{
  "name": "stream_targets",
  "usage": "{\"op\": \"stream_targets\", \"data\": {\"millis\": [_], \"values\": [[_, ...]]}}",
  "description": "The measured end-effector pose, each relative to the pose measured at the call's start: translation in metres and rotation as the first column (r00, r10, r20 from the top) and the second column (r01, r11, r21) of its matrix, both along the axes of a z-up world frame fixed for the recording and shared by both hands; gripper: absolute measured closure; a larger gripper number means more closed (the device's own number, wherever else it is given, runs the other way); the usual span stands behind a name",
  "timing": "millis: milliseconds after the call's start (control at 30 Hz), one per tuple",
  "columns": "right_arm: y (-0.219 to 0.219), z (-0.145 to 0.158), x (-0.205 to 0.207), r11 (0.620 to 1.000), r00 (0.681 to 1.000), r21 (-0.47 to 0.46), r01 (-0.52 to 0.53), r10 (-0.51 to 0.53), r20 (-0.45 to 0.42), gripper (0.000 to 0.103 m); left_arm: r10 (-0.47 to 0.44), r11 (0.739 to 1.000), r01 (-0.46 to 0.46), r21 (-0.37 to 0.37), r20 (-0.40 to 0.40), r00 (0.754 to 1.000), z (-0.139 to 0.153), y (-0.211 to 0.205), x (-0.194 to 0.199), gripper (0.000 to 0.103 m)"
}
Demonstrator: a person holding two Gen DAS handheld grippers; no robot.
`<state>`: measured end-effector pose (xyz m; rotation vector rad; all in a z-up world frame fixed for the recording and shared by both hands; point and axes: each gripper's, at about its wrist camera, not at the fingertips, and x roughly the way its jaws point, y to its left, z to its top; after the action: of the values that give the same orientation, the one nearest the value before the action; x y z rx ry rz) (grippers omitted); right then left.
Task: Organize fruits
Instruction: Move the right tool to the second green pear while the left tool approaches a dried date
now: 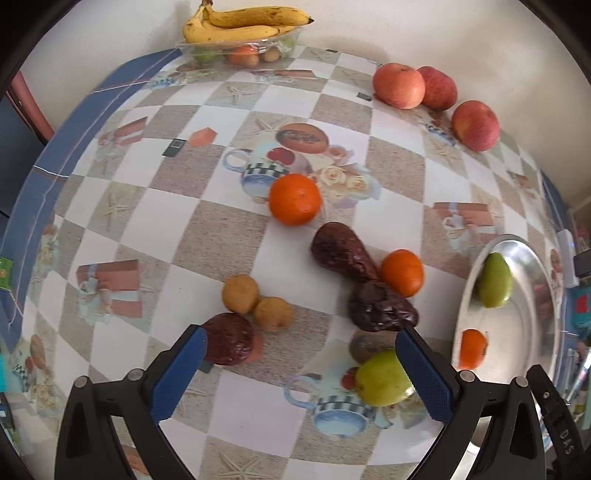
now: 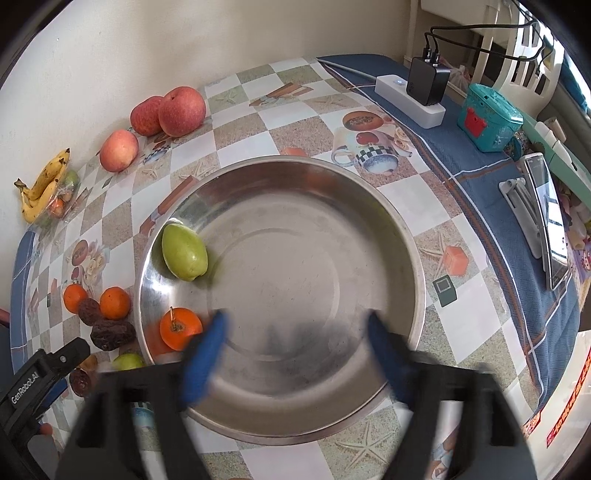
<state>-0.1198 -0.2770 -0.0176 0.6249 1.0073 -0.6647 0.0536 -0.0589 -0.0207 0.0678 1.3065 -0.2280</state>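
Bowl [image 2: 369, 192] holds two fruits — the loose fruit [image 1: 294, 199] awaits you; left gripper [image 1: 301, 373] and right gripper [image 2: 295, 354] both spread, empty.

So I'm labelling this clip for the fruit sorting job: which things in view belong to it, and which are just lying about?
Part of the job:
- metal bowl, holding a green pear and an orange
- loose oranges, dates, apples, bananas
- left claw and right claw, both open

Lying about:
- power strip
- teal box
- phone
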Motion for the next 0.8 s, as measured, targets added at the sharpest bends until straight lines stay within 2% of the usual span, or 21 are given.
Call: {"op": "stream_targets", "data": {"millis": [167,333,567,800], "values": [[0.002,-0.002,0.002,1.0,1.0,-0.021,-0.012,0.011,-0.022,0.008,-0.007,1.0,0.007,0.01,0.001,1.0,-0.001,0.0,0.0,0.0],[0.003,0.0,0.004,0.999,1.0,-0.031,-0.02,0.02,-0.008,0.007,-0.047,0.998,0.046,0.031,0.04,0.998,0.008,0.0,-0.002,0.0],[0.009,0.0,0.007,0.998,0.998,-0.017,-0.054,0.054,0.012,0.007,-0.129,0.987,0.118,0.107,0.098,0.987,0.017,0.011,-0.004,0.0],[0.02,0.004,0.01,0.996,0.994,0.002,-0.086,0.085,0.072,0.007,-0.139,0.988,0.129,0.086,0.12,0.983,0.023,0.033,-0.003,0.0]]}}
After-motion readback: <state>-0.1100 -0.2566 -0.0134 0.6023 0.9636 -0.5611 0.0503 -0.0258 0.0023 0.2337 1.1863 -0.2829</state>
